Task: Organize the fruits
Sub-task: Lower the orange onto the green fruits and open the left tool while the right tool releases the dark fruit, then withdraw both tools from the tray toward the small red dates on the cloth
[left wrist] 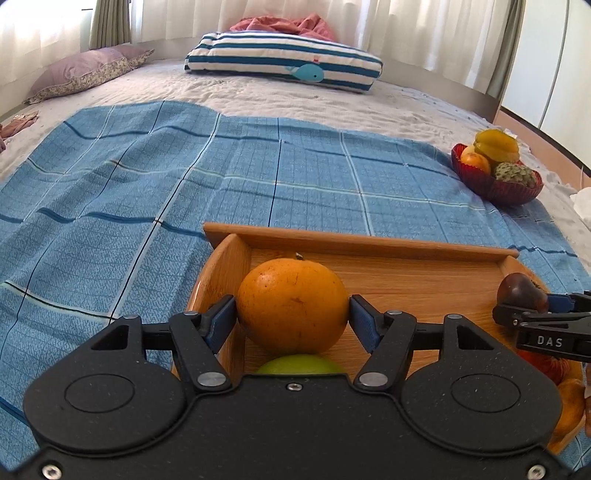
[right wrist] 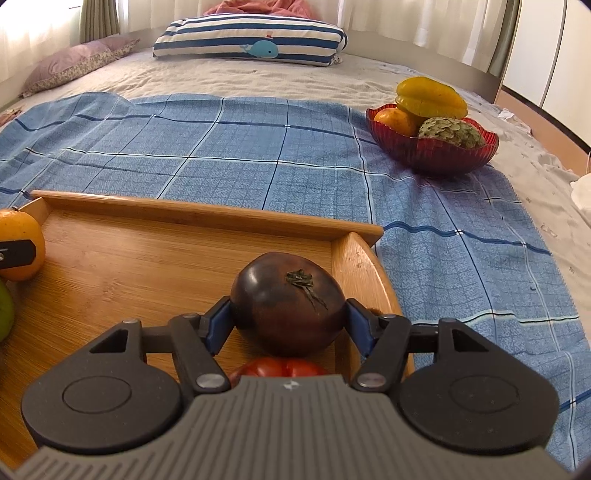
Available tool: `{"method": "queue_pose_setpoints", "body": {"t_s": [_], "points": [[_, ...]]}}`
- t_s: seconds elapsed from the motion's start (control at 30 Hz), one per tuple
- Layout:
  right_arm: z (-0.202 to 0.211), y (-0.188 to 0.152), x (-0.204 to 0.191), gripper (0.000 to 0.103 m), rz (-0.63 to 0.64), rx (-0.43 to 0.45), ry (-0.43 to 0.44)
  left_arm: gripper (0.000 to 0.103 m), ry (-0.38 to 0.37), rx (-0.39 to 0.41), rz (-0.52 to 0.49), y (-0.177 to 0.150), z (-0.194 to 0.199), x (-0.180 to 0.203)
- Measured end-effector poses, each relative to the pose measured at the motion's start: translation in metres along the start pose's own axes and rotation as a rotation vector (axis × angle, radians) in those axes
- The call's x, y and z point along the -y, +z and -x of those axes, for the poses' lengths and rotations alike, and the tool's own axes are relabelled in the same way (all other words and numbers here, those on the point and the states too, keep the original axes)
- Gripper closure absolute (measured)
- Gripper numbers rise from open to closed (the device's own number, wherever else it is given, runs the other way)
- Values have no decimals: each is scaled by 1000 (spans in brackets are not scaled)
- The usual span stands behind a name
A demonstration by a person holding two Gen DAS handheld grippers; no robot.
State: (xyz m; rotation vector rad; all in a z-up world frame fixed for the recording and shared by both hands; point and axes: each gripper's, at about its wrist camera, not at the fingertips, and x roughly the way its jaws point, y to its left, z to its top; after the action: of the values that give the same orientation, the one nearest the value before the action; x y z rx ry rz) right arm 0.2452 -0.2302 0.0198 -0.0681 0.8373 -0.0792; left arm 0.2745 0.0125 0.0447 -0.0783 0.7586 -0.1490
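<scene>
Left wrist view looks across a bed with a pale grey quilted cover. A blue checked cloth is spread over the near half of the bed. A wooden tray lies on the cloth. At the head of the bed are a striped pillow printed with a small whale, a purple pillow and a crumpled pink blanket. Light curtains hang behind them.

The left tongs are clamped on an orange at the tray's far left corner, a blue pad against each flank. A green fruit shows just beneath it. Only this view shows the right tongs from the side, where white letters on the black body read "DAS".

The right wrist view alone shows the right tongs head-on. A dark brown fruit with a dried green stem cap sits between the pads, by the tray's right wall. The pads lie right at its sides, but I cannot tell whether they press on it. A red fruit peeks out below.

The red glass bowl is clearer in this view. It stands on the cloth's far right corner, well apart from the tray, and holds a yellow starfruit, a scaly green fruit and a small orange fruit.
</scene>
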Motion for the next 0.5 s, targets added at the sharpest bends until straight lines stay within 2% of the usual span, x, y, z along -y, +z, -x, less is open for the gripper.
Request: {"method": "queue_pose_setpoints", "body": {"t_s": [0.13, 0.5], "points": [[3, -1, 0, 24, 6, 14, -6, 29, -11, 19, -16, 1, 9, 1], [34, -10, 1, 13, 6, 134, 28, 19, -23, 94, -48, -8, 45, 10]]}}
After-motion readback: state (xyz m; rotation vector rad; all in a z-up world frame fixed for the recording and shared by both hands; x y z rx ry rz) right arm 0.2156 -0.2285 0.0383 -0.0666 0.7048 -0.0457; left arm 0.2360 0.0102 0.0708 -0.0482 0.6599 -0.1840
